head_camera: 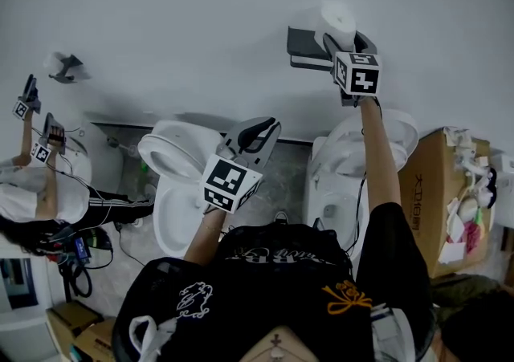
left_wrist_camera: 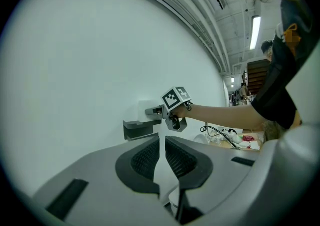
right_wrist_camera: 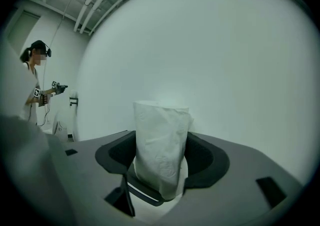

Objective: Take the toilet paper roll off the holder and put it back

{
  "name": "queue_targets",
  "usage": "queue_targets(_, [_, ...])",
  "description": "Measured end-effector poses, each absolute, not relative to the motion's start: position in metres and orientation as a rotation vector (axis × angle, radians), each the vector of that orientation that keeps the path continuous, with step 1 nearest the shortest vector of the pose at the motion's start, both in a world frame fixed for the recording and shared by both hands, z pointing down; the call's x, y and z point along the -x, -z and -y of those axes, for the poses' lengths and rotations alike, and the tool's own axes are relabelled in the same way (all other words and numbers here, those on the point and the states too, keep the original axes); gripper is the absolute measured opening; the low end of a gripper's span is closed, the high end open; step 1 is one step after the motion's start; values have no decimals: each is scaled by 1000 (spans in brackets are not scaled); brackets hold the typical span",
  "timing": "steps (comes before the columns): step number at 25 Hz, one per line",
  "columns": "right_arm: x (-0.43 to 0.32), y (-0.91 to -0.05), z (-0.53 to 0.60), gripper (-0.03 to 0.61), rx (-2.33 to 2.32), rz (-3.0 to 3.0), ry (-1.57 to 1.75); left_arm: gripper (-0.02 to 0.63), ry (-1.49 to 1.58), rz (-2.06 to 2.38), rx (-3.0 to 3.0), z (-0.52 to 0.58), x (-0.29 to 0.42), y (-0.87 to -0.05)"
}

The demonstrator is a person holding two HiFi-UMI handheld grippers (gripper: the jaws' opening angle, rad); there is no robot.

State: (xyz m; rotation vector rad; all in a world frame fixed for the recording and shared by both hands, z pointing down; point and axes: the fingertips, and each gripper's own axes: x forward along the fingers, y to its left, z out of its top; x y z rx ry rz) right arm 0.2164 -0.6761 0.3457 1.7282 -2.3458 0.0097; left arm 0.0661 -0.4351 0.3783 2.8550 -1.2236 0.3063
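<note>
White tissue fills my right gripper view. The toilet paper roll point(right_wrist_camera: 160, 130) stands upright on the grey wall holder point(head_camera: 305, 46), far right in the scene. The right gripper point(right_wrist_camera: 162, 154) brackets it with pads spread wide and clear of its sides, so it is released, not grasping. The left gripper point(left_wrist_camera: 161, 157) waits at the near left, fingers drawn together on nothing. I can't quite tell whether the roll sits on a peg or a shelf. I judge the roll is seated. Taking it off calls for a gentle squeeze on the soft sides, then a straight lift clear.
</note>
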Motion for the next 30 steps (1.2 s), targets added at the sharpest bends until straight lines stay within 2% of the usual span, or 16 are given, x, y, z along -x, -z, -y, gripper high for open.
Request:
queue_targets(13, [-207, -317, 642, 281, -1742, 2331, 143, 49, -310, 1198, -2854, 423, -53, -380])
queue_targets(30, [-171, -279, 490, 282, -1697, 2515, 196, 49, -274, 1105, -2889, 369, -46, -382])
